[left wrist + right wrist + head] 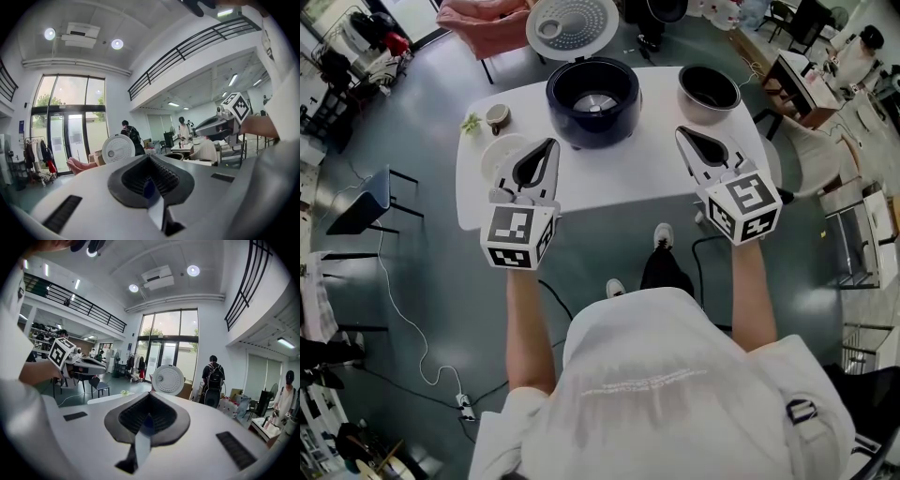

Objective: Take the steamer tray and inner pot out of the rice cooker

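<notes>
You work in bright, even light: daylight through the windows (171,341), glaring ceiling spots (192,270); both gripper views bend at the edges.

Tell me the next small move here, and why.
Probably draw both grippers back and stop. The rice cooker stands open with only its heating plate showing, the inner pot sits on the table to its right, and what looks like the steamer tray lies left. The left gripper and right gripper are shut, empty.
</notes>
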